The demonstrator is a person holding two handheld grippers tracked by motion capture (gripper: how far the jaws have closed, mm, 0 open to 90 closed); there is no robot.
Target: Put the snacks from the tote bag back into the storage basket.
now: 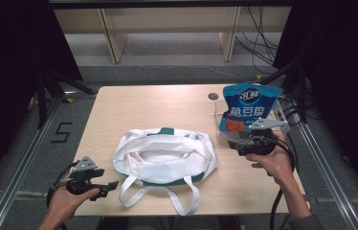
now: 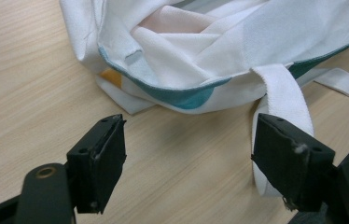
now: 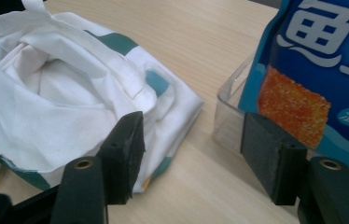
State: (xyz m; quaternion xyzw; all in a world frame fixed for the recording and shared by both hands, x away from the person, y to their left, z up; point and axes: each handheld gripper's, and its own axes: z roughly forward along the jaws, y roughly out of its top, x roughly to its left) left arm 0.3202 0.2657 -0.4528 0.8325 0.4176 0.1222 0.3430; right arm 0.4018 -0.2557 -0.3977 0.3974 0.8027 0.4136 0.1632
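A white tote bag [image 1: 165,160] with teal trim lies open in the middle of the wooden table [image 1: 139,105], its handles [image 1: 186,199] trailing toward the front edge. A blue snack pouch [image 1: 250,108] stands in a clear plastic box [image 1: 219,120] at the right. My left gripper [image 1: 111,187] rests at the front left, open, with bare table between its jaws [image 2: 189,154]; a white handle strap [image 2: 282,91] runs behind its right jaw. My right gripper [image 1: 231,144] is open and hovers between the bag's right edge [image 3: 172,107] and the box [image 3: 231,116], with the pouch [image 3: 322,70] close by.
A round cable hole [image 1: 212,96] sits in the table's far edge. Wooden furniture legs [image 1: 112,43] and cables [image 1: 258,43] are on the floor beyond. A "5" mark [image 1: 61,132] is on the floor at the left, beside a metal rail [image 1: 28,158].
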